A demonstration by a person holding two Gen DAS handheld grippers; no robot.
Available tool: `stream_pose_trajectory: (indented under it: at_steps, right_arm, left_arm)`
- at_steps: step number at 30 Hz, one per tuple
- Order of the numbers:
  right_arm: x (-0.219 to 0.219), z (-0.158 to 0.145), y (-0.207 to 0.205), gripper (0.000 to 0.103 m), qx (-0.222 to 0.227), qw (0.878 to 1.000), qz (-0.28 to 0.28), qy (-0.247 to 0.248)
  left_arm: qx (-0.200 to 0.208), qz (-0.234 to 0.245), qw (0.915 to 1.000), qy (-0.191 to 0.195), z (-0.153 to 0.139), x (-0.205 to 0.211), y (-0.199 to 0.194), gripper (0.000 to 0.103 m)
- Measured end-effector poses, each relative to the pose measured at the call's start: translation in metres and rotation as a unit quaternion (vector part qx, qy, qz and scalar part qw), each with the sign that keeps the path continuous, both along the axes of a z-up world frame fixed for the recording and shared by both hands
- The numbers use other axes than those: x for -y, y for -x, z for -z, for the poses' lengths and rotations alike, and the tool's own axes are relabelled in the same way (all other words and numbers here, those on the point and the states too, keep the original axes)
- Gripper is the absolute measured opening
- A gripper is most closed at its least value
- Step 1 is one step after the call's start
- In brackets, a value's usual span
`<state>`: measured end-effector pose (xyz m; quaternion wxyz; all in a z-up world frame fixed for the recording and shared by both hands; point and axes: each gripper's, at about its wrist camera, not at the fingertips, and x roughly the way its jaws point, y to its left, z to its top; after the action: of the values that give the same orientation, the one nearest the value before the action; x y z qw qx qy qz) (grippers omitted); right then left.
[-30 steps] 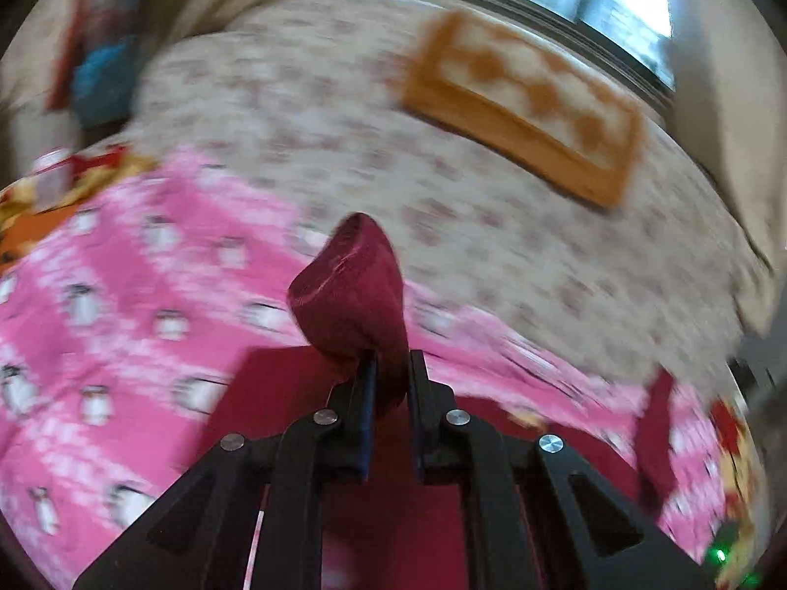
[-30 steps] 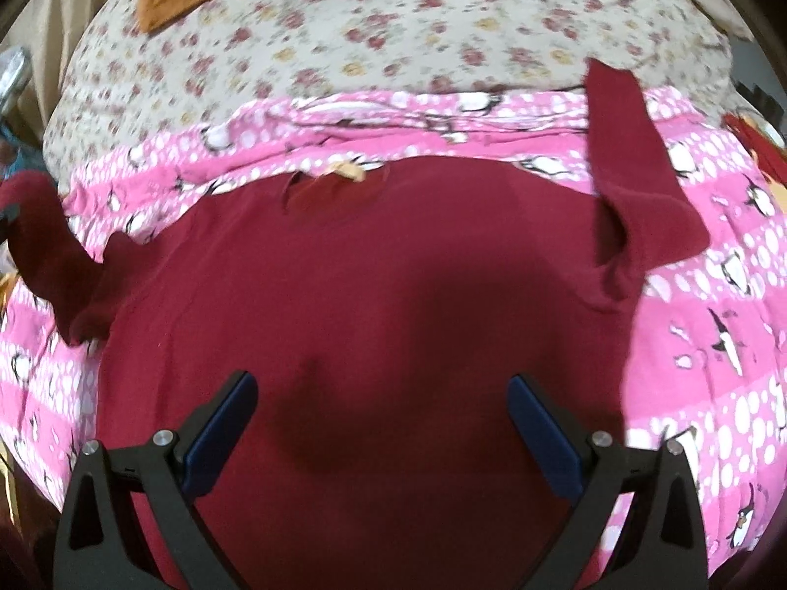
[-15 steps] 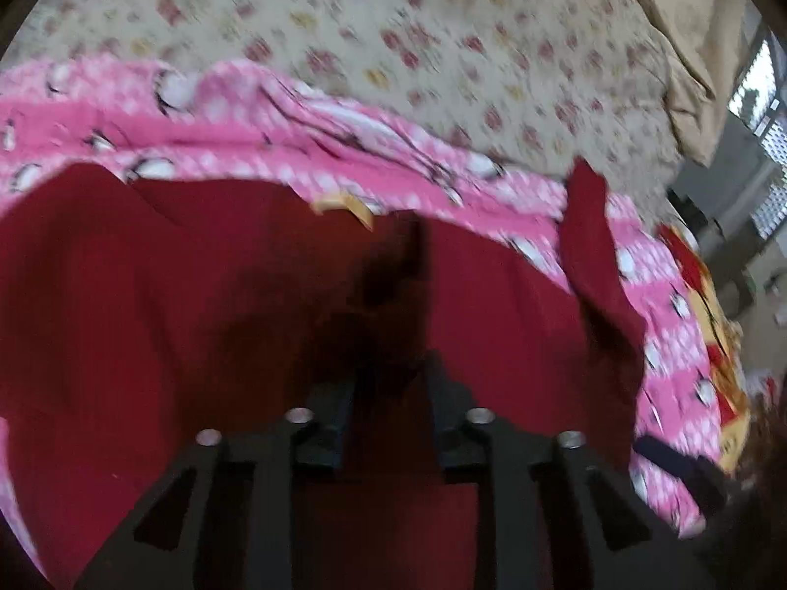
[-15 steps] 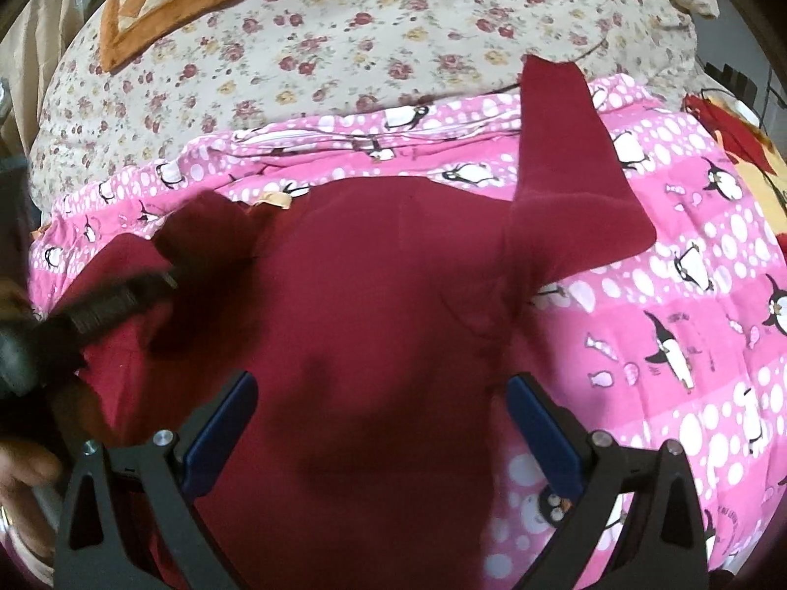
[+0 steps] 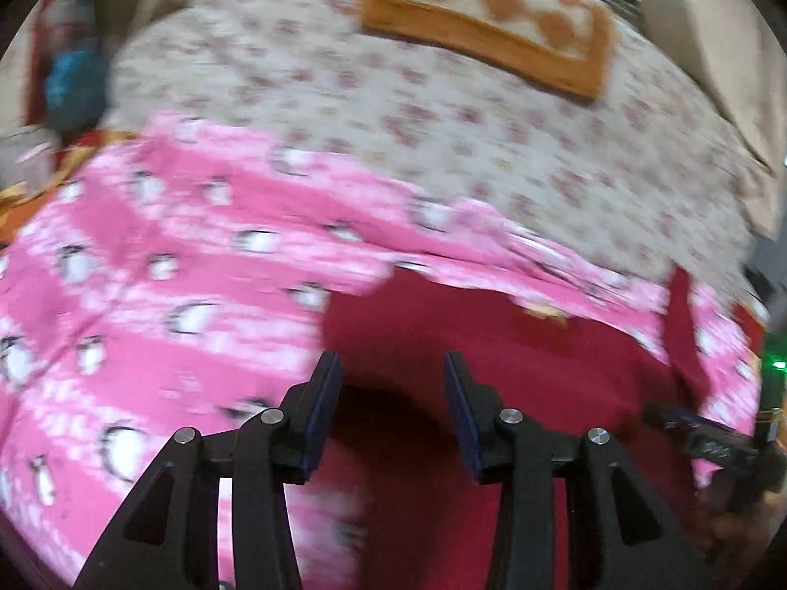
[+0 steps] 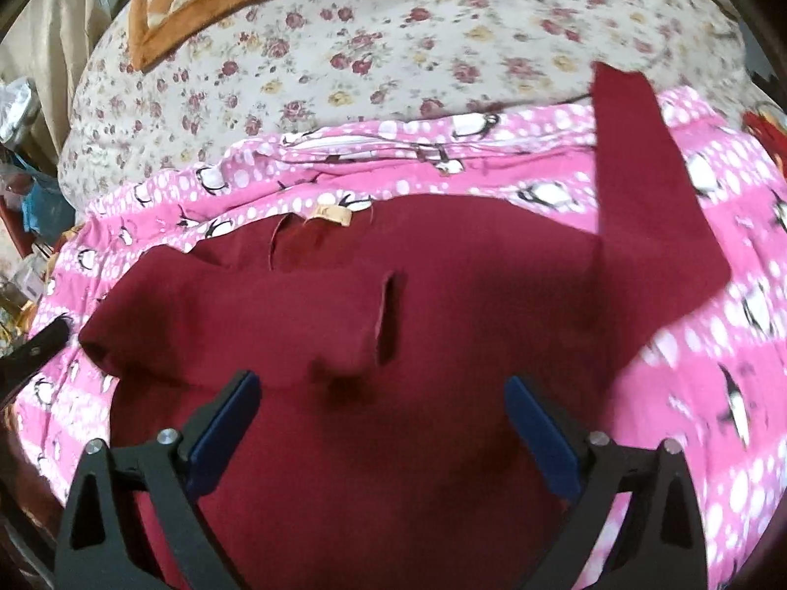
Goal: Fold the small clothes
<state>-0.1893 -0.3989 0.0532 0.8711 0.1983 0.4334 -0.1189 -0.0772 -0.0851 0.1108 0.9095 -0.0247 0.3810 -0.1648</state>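
The left claw (image 5: 391,368) is opening, empty, having just let go of the maroon shirt (image 6: 393,393)'s left sleeve (image 6: 246,314), now folded across the chest; the right claw (image 6: 381,388), wide but starting to close, holds nothing. The shirt lies on a pink penguin blanket (image 6: 713,393) on the bed; the right sleeve (image 6: 639,187) remains spread, likely next.

Soft indoor daylight; dark shadow on the maroon shirt (image 6: 442,305) between the fingers. Left wrist view heavily motion-blurred; right wrist view sharper, smeared at right. Fisheye bending, black corners.

One shirt (image 6: 442,344), two tools (image 6: 381,393)
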Motion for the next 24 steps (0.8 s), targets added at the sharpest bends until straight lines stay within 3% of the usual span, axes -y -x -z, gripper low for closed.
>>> stream_pose_trajectory:
  at_steps: [3, 5, 6, 8, 11, 14, 19, 21, 24]
  right_arm:
    - [-0.004, 0.012, -0.027, 0.082, -0.018, 0.999, -0.021, 0.017]
    - [-0.009, 0.028, -0.044, 0.038, -0.043, 0.998, -0.043, 0.017]
    - [-0.010, 0.029, -0.045, 0.034, -0.041, 0.998, -0.040, 0.026]
    - [-0.010, 0.022, -0.042, 0.007, -0.023, 0.998, -0.042, 0.038]
    - [0.002, 0.000, -0.029, 0.007, 0.014, 0.999, -0.032, 0.033]
    - [0.022, -0.023, -0.011, 0.007, 0.036, 0.996, 0.010, 0.083]
    - [0.055, -0.006, -0.013, 0.007, 0.001, 0.995, 0.046, 0.093]
    - [0.059, 0.007, -0.019, 0.007, -0.020, 0.994, 0.047, 0.100]
    - [0.060, 0.011, -0.018, 0.007, -0.019, 0.994, 0.046, 0.102]
  left_arm:
    - [-0.019, -0.028, 0.9994, 0.005, 0.019, -0.019, -0.016, 0.022]
    - [-0.031, -0.033, 0.9990, 0.006, 0.026, -0.022, -0.022, 0.022]
    - [-0.031, -0.036, 0.9988, 0.007, 0.027, -0.025, -0.024, 0.022]
    - [-0.025, -0.038, 0.9989, 0.014, 0.026, -0.026, -0.024, 0.022]
    - [-0.013, -0.041, 0.9986, 0.029, 0.021, -0.029, -0.019, 0.022]
    - [-0.009, -0.042, 0.9980, 0.046, 0.018, -0.029, -0.016, 0.022]
    - [-0.019, -0.016, 0.9988, 0.043, 0.024, -0.005, -0.020, 0.022]
    - [-0.024, 0.005, 0.9995, 0.022, 0.031, 0.012, -0.022, 0.022]
    - [-0.051, 0.006, 0.9979, -0.040, 0.050, 0.032, -0.029, 0.022]
